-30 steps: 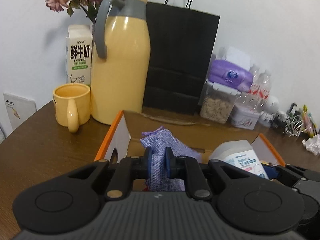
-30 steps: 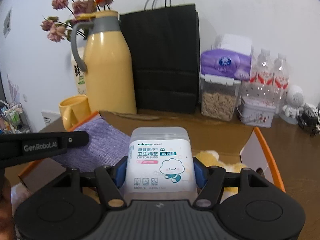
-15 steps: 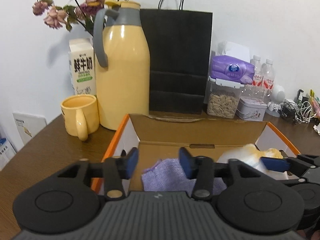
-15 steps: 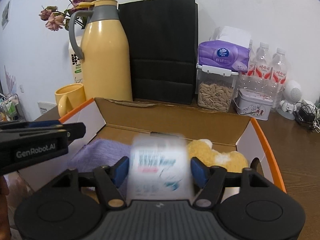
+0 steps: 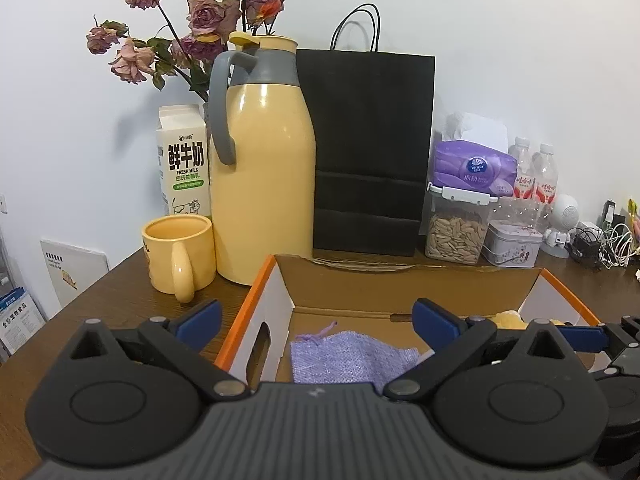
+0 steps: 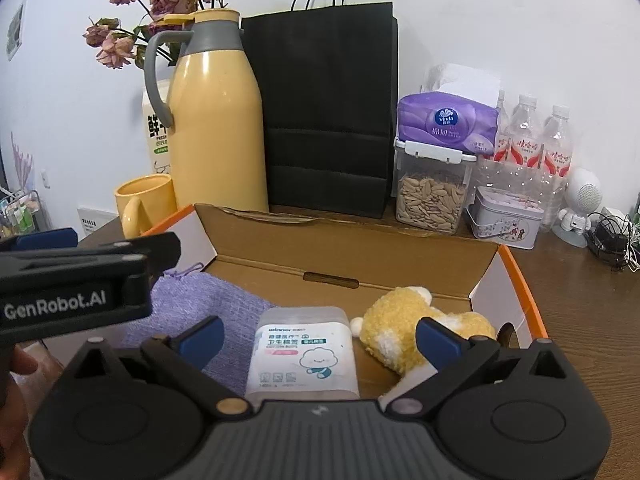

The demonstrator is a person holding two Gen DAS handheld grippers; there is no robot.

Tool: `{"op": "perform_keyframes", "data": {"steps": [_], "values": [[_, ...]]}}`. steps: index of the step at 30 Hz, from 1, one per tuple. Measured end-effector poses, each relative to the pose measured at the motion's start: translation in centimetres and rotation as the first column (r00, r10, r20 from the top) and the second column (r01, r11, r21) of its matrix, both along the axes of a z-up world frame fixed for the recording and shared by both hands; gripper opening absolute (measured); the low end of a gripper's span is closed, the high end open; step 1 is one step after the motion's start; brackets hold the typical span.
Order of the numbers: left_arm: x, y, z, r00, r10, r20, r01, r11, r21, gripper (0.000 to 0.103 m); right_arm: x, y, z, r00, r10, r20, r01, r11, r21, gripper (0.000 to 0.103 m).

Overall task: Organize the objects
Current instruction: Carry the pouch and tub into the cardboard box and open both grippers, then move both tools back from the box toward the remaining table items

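Below both wide-open grippers, box holds the sorted items
Left gripper (image 5: 316,320) has just released the purple pouch (image 5: 352,356), right gripper (image 6: 320,334) the cotton-bud pack (image 6: 302,354); jaws just opened, everything resting in the cardboard box (image 6: 360,256)

My right gripper (image 6: 318,334) hangs over the open cardboard box (image 6: 400,256), its jaws just spread wide, pads clear of everything. Between them, on the box floor, lies the cotton bud box (image 6: 304,354), label up. A purple knit pouch (image 6: 200,304) lies to its left, and a yellow plush toy (image 6: 404,328) lies just beside its right edge, perhaps touching it. My left gripper (image 6: 76,280) reaches in from the left edge above the pouch. Behind the box stand a yellow thermos (image 6: 216,120), a yellow mug (image 6: 144,200) and a black paper bag (image 6: 328,112).
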State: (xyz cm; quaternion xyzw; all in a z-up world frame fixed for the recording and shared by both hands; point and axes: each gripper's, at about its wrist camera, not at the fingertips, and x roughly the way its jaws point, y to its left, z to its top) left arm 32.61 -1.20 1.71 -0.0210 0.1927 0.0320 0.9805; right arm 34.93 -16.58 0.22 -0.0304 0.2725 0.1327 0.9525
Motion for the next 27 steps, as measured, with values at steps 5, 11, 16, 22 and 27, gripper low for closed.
{"op": "perform_keyframes", "data": {"steps": [5, 11, 16, 22, 27], "values": [[-0.6, 0.1, 0.5, 1.0, -0.001, 0.014, 0.001, 1.0, -0.006, 0.103, -0.5, 0.0, 0.5, 1.0, 0.005, 0.018, -0.005, 1.0, 0.002, 0.103], [-2.2, 0.0, 1.8, 0.998, -0.022, 0.051, 0.023, 1.0, -0.018, 0.103, -2.1, -0.2, 1.3, 0.999, 0.005, 0.048, -0.005, 1.0, -0.001, 0.103], [-4.0, -0.1, 2.8, 0.997, -0.038, 0.069, 0.04, 0.999, -0.023, 0.103, -4.7, -1.1, 2.6, 0.994, 0.0, 0.106, 0.001, 1.0, -0.006, 0.103], [-6.4, 1.0, 3.4, 0.998, -0.033, 0.061, 0.036, 0.999, -0.038, 0.103, -8.2, -2.9, 3.2, 0.99, -0.012, 0.144, 0.014, 1.0, -0.017, 0.103], [-8.5, 2.4, 3.2, 0.999, -0.01, 0.045, 0.011, 1.0, -0.012, 0.103, -10.9, -4.9, 2.8, 0.99, -0.03, 0.138, 0.035, 0.999, -0.032, 0.103]]}}
